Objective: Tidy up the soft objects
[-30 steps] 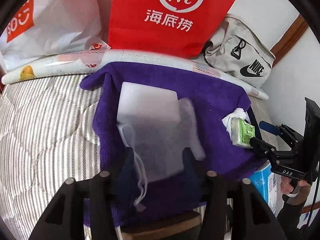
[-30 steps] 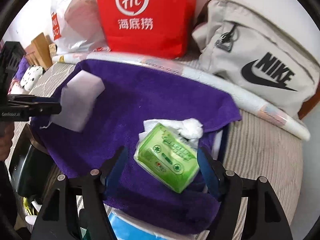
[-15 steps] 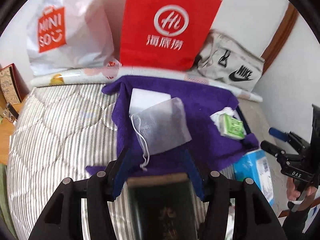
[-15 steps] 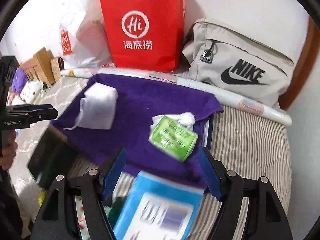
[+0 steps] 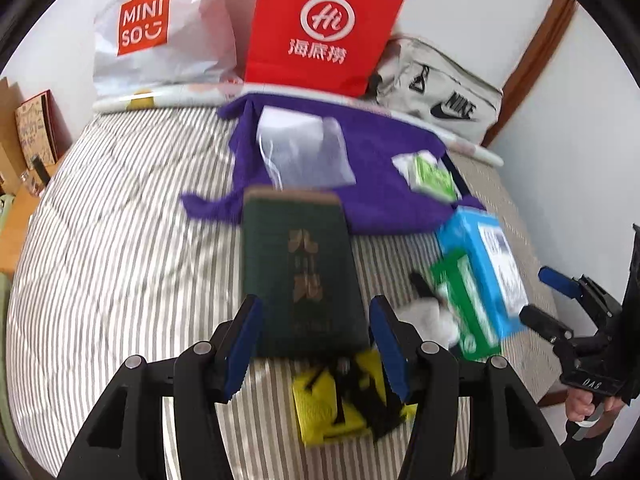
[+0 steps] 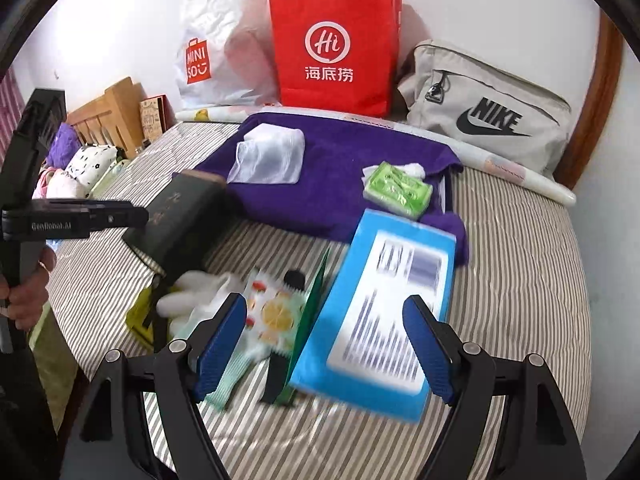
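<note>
While both grippers hang over the striped mattress (image 5: 120, 240), the purple towel (image 6: 340, 172) lies beyond them toward the bags, carrying the mesh pouch (image 6: 268, 156) and the green tissue pack (image 6: 398, 188). Left gripper (image 5: 316, 344) — released, empty, above the dark green book (image 5: 300, 264). Right gripper (image 6: 326, 344) — its jaws have just been widening, nothing between them — is nearer the tissue pack.

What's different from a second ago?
Both grippers pulled back from the purple towel, empty; the right gripper has just been opening wider, nothing between its fingers. The white pouch and green pack stayed on the towel.
</note>
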Demonstrator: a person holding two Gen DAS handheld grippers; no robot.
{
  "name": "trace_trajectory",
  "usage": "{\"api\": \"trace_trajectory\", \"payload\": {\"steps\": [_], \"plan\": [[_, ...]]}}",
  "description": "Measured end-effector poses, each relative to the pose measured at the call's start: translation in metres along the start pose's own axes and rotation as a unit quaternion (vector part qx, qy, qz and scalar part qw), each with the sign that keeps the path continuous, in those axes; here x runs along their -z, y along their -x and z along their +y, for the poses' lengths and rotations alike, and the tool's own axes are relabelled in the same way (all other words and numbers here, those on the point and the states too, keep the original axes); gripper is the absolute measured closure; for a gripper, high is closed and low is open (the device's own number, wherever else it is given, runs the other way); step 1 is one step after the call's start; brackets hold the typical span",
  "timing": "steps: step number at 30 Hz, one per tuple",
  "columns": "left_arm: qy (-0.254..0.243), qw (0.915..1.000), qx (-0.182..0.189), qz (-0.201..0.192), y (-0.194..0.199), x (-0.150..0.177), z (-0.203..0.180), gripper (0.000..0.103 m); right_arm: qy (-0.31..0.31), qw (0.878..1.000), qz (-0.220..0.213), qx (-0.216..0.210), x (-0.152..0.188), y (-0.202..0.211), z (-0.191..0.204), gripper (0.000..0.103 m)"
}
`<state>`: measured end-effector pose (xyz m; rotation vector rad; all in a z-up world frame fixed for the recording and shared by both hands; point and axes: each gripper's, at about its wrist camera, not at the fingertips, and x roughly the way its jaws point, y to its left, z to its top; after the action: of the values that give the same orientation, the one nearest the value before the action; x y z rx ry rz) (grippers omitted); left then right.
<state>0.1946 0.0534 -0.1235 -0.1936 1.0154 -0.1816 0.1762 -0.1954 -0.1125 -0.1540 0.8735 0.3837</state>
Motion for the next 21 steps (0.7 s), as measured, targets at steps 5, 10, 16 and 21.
{"api": "trace_trajectory", "payload": {"steps": [5,10,16,21], "plan": [[-0.015,0.9999,-0.006,-0.005,0.004,0.031,-0.009,0.05,-0.011,1.0,-0.008,-0.001,0.027,0.013,0.006,0.027],[-0.011,0.9998,0.018,-0.003,0.004,0.055,-0.015,0.051,-0.011,1.0,-0.01,-0.008,0.051,0.021,0.015,0.031],[-0.012,0.9982,0.058,-0.009,0.005,0.072,-0.033,0.055,-0.014,1.0,-0.004,-0.018,0.07,0.019,0.017,0.031],[0.003,0.9979,0.062,0.016,-0.014,0.075,-0.038,0.066,-0.012,1.0,-0.003,-0.016,0.082,0.017,0.014,0.031]]}}
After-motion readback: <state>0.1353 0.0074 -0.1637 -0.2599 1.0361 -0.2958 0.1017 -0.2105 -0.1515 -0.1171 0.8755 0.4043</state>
